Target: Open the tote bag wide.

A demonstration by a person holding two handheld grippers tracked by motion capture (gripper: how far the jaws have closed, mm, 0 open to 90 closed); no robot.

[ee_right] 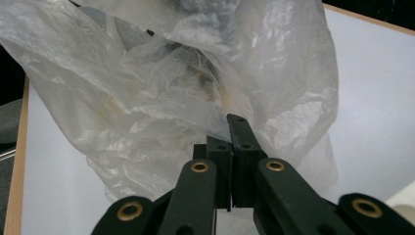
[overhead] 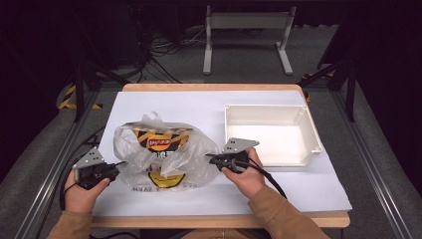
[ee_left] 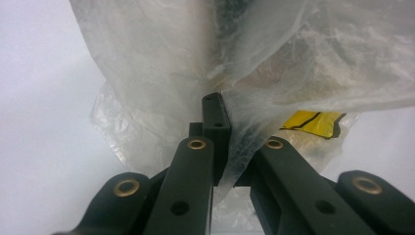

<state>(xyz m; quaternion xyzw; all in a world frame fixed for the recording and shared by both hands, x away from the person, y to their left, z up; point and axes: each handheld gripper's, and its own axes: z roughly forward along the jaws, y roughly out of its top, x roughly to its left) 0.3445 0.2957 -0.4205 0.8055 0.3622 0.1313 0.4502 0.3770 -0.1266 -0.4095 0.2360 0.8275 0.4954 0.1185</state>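
Surface: a wooden table (overhead: 219,219) under a white sheet (overhead: 308,191), which leaves the wood showing along the near and far edges.
Plastic bag: a clear plastic bag (overhead: 166,154) lies left of centre on the sheet, with a yellow-and-black snack packet (overhead: 161,139) inside.
Left gripper: left gripper (overhead: 117,167) has its jaws pinched on the bag's left edge; film (ee_left: 161,98) bunches around them.
Right gripper: right gripper (overhead: 211,158) has its jaws clamped on the bag's right edge.
Bin: an empty white plastic bin (overhead: 313,134) sits right of the bag, apart from it.
Room: dark grey floor (overhead: 249,64), black surroundings, a grey metal stand (overhead: 246,30) behind the table, probably loose cables (overhead: 164,47) beside it.
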